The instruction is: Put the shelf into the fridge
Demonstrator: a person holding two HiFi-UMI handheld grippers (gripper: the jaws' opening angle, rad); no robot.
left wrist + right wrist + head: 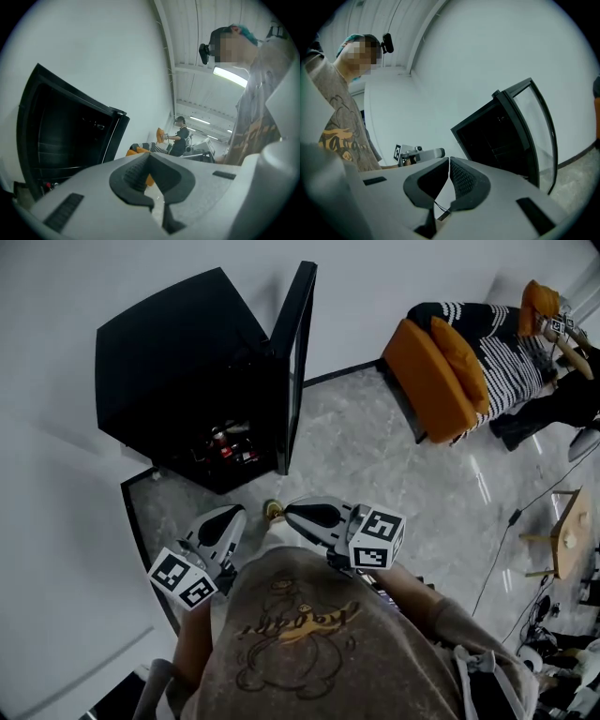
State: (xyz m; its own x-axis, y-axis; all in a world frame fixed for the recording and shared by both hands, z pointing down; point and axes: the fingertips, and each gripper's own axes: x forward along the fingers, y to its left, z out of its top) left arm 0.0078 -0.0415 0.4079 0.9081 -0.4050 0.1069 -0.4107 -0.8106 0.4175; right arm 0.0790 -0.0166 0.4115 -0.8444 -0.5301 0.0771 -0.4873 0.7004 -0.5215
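The black fridge (pixel 187 381) stands on the floor against the white wall, its glass door (pixel 295 362) swung open. Its inside is dark, with red cans (pixel 230 448) at the bottom. No loose shelf shows in any view. My left gripper (pixel 236 513) and right gripper (pixel 289 512) hang close together in front of the person's chest, short of the fridge. Both point toward it. The left gripper (pixel 149 155) is shut with nothing between its jaws, and the fridge (pixel 65 140) lies ahead on the left. The right gripper (pixel 448 160) is also shut and empty.
An orange sofa (pixel 427 381) with a striped blanket stands at the right, and another person (pixel 562 381) is next to it. A small wooden table (pixel 572 535) and cables lie at the far right. A small round thing (pixel 273 510) sits on the marble floor between the grippers.
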